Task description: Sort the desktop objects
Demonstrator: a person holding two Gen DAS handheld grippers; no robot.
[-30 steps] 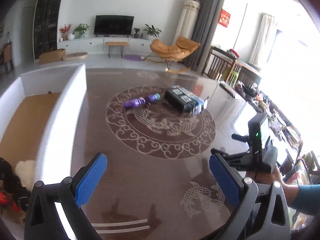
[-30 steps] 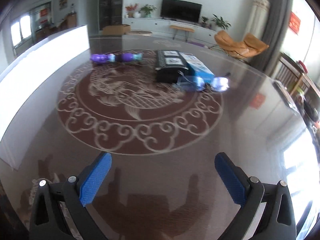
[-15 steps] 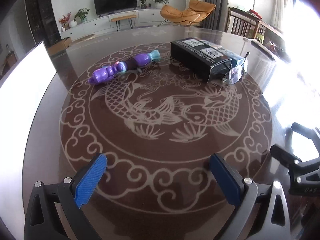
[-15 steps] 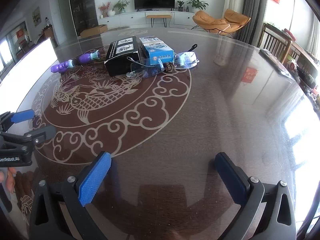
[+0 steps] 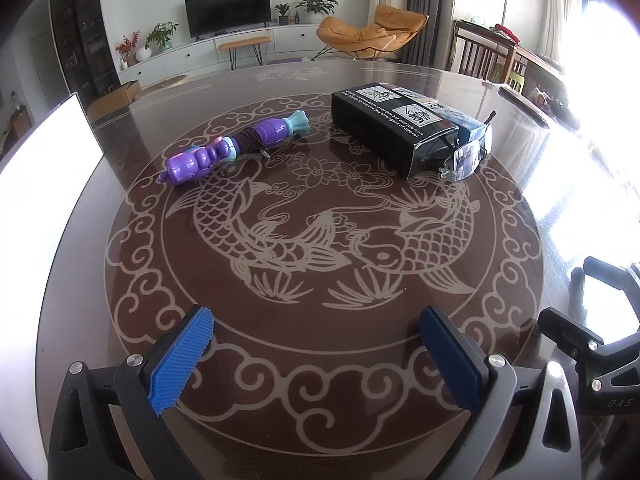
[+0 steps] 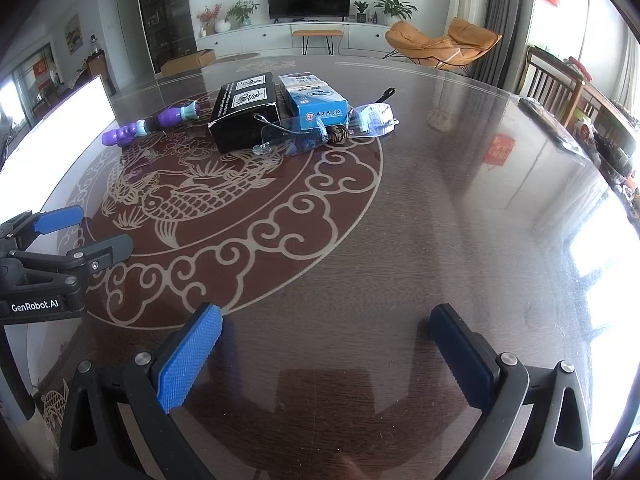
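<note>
A purple and teal toy (image 5: 236, 146) lies on the round brown table (image 5: 320, 420), left of a black box (image 5: 392, 126). A blue box (image 6: 314, 98) lies beside the black box, and clear glasses (image 6: 324, 128) rest against both. My left gripper (image 5: 316, 354) is open and empty, low over the table's near side. My right gripper (image 6: 326, 354) is open and empty, to the right of the left one. The toy (image 6: 150, 126) and black box (image 6: 244, 110) also show in the right wrist view.
A white bin wall (image 5: 44, 160) stands at the table's left edge. The left gripper's body (image 6: 44, 264) shows at the left of the right wrist view. Chairs and a cluttered sideboard (image 6: 592, 120) stand to the right.
Both grippers have swung toward the objects and moved closer; the left view turned away from the white bin. Both stay open and empty.
</note>
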